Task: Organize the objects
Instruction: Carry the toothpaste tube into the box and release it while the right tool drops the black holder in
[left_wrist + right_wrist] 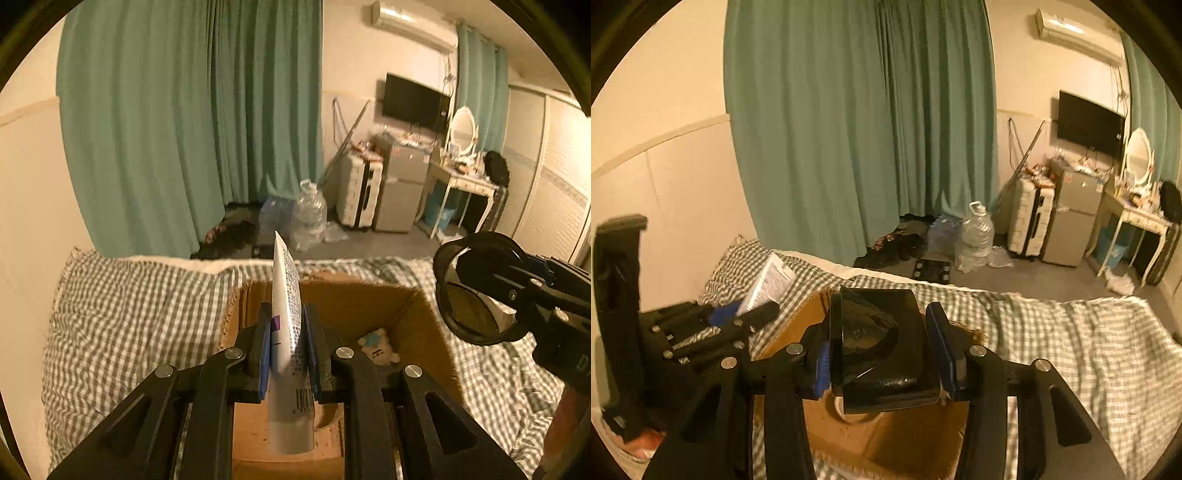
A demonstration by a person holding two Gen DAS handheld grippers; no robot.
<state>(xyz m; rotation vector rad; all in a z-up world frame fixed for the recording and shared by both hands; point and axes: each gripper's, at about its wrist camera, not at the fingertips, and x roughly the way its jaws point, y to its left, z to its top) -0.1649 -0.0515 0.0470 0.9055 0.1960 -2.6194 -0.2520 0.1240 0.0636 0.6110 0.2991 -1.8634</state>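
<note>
Left gripper (287,343) pinches a white tube (286,332) upright over the open box (424,306) on the bed, right gripper (882,350) clamps a dark cup (882,347) above it; one toy (380,349) already inside, both drops pending.

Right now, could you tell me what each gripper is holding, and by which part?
The left gripper clamps a white tube across its middle. The right gripper holds a dark round container by its sides.
</note>
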